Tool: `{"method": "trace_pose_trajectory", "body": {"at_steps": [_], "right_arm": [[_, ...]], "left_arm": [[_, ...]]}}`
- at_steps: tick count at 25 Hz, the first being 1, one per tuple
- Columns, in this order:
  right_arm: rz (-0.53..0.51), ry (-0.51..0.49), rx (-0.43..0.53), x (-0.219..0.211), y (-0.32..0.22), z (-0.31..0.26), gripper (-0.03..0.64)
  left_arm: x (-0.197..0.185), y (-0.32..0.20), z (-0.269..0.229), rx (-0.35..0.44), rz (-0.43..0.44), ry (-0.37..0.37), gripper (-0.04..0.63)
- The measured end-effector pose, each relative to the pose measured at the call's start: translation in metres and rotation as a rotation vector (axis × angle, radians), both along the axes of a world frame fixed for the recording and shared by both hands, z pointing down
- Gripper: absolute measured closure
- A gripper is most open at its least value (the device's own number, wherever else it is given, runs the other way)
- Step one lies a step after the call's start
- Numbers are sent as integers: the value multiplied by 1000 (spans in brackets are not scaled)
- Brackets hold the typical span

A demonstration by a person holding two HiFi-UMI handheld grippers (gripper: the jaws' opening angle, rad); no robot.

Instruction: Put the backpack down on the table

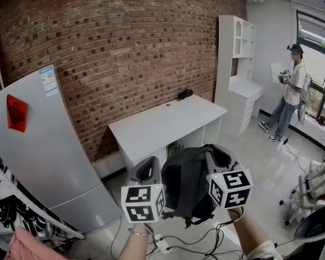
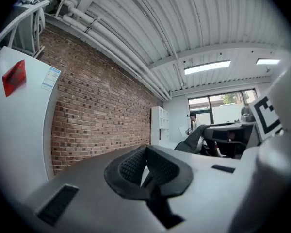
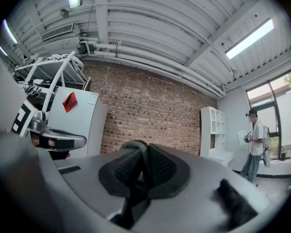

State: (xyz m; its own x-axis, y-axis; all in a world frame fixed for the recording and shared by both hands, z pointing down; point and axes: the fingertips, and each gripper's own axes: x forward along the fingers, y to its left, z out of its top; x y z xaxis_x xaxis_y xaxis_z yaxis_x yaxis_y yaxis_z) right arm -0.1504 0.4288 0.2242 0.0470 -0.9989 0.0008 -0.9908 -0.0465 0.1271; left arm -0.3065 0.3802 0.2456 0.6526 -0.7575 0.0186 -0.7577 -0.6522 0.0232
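Observation:
A dark grey backpack [image 1: 185, 184] hangs in the air between my two grippers, in front of the white table [image 1: 168, 121] that stands against the brick wall. My right gripper [image 1: 220, 157] is shut on the backpack's top strap [image 3: 136, 149], which loops up between its ribbed pads. In the right gripper view that gripper [image 3: 139, 168] points level at the wall. My left gripper [image 1: 147, 171] sits just left of the backpack. Its pads [image 2: 131, 165] meet, and nothing shows between them. In the left gripper view the backpack [image 2: 198, 139] shows off to the right.
A grey refrigerator [image 1: 40, 145] stands at the left with a metal rack [image 1: 21, 210] beside it. A small dark object [image 1: 184, 95] lies at the table's far end. A white shelf unit [image 1: 239, 64] and a person [image 1: 292, 93] are at the right. Cables [image 1: 206, 237] trail on the floor, near a white chair [image 1: 314, 188].

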Motion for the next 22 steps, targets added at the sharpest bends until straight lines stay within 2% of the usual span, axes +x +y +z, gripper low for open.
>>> {"method": "trace_pose_trajectory", "body": {"at_steps": [4, 10, 16, 22], "right_arm": [[-9, -2, -28, -13, -1, 10, 566], [-56, -54, -86, -26, -10, 24, 566], [-67, -67, -80, -36, -29, 25, 566], [-28, -85, -46, -26, -53, 20, 566]], "left_arm": [[-11, -2, 4, -16, -2, 7, 583], [-19, -13, 9, -28, 2, 14, 583], [-26, -37, 9, -19, 8, 15, 583], [-31, -63, 10, -6, 2, 1, 583]]}}
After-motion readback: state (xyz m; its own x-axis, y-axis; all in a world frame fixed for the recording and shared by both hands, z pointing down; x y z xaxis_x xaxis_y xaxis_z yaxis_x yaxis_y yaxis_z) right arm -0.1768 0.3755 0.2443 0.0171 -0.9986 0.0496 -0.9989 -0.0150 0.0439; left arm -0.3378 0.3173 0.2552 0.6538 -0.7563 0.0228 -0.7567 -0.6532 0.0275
